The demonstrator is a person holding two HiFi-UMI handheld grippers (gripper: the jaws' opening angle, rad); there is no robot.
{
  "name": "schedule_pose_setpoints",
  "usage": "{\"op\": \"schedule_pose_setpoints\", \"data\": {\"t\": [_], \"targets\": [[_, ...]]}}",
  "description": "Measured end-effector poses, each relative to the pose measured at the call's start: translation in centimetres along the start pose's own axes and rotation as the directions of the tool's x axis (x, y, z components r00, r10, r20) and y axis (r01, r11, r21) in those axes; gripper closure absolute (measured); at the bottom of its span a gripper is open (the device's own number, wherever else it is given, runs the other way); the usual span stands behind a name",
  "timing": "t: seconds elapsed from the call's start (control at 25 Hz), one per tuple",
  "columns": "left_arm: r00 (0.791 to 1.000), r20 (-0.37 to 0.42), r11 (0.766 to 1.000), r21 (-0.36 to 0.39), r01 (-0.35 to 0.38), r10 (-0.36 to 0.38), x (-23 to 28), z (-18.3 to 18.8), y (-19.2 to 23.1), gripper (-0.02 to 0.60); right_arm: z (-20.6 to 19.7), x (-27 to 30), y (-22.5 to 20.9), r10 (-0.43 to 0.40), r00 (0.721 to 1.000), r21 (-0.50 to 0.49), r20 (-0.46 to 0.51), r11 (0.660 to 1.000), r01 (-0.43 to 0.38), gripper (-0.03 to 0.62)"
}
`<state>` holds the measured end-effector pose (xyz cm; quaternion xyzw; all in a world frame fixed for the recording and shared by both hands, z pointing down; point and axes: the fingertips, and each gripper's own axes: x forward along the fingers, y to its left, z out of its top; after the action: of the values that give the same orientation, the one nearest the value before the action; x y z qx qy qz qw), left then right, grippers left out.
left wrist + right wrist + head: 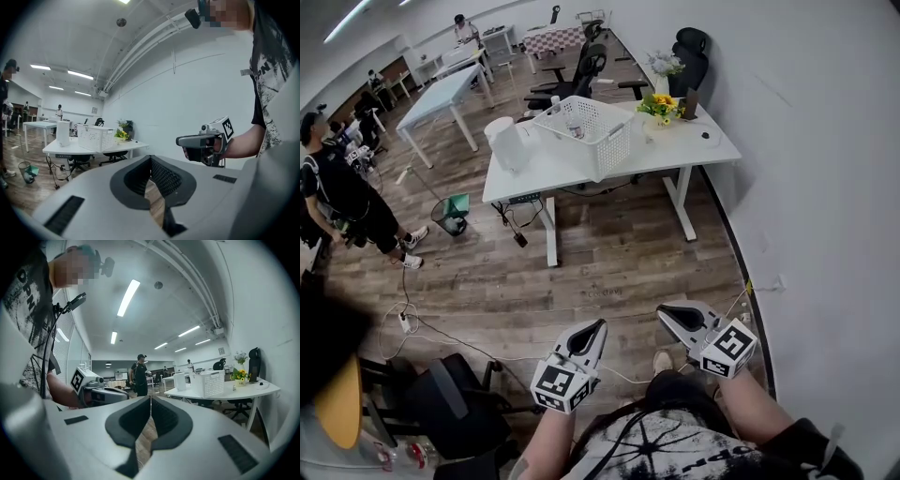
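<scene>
Chair (455,401) left of left gripper (598,328)

Left claw (599,324) and right claw (662,311) are grey, basket (613,146) white, flowers (662,101) yellow.

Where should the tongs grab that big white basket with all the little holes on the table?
Probably its top rim: come down from above onto the white plastic lattice basket, at the wall nearest the front edge of the white desk. It stands upright and open-topped, and its body looks too wide to span, so one jaw inside and one outside the thin wall seems best.
</scene>
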<state>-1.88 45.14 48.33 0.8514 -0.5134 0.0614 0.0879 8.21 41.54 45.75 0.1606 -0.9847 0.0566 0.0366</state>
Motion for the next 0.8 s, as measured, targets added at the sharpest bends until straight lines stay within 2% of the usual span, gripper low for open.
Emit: {"op": "schedule_pose_setpoints", "data": {"t": [0.2,0.4,0.8], "targets": [[1.000,-0.018,1.000,-0.005,-0.025,0.025,3.8,0.3,2.1,0.571,0.6,1.7,-3.9,0.035,0.999,-0.012,0.009,0.999,-0.035,0.571],[0.999,-0.007,0.999,-0.002,-0.045,0.045,8.6,2.2,3.5,0.571,1.9,2.4,-8.8,0.062,0.998,-0.023,0.020,0.998,-0.061,0.571],[0.996,-0.004,0.996,-0.007,-0.094,0.094,16.5,5.0,4.3,0.571,3.1,2.2,-17.1,0.122,0.992,-0.031,0.009,0.992,-0.122,0.571]]}}
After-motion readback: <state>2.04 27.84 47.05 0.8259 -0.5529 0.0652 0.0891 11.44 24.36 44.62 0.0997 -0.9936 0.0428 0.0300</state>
